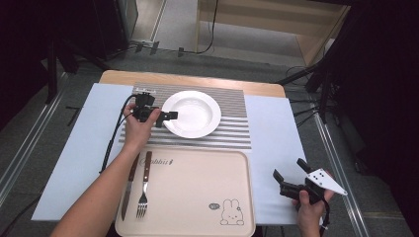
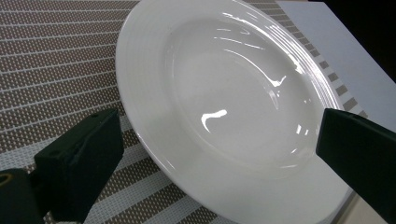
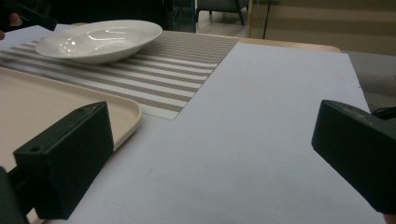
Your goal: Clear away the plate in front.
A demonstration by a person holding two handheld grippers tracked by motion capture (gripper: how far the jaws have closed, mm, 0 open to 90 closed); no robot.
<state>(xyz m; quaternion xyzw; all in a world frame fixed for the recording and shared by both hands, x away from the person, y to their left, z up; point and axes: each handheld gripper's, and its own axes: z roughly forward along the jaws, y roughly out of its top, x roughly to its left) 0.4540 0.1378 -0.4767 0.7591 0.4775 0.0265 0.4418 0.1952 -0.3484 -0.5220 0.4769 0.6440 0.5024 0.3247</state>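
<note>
Your left gripper (image 1: 168,117) is at the near-left edge of the white plate (image 1: 195,112), and its jaws are spread wide, one on each side of the rim. They hold nothing yet. In the left gripper view you can see the plate (image 2: 224,93) between the two black jaws, with one jaw low over the striped mat (image 2: 51,60) and the other over the bowl part.

The plate sits in the middle of the striped mat (image 1: 232,133), just behind the beige tray (image 1: 197,192). The tray has a knife (image 1: 129,185) and a fork (image 1: 143,190) lying on its left side (the rest of it is bare).

Your right gripper (image 1: 289,175) waits well apart, over the blue-grey table cover (image 1: 269,128) to the right of the tray. Its jaws are wide apart too, and they hold nothing.

I think you are at the reaching step, about to grab the plate. Next, slide one jaw under the rim, then squeeze gently. The plate looks smooth and shiny, so it could slip.
</note>
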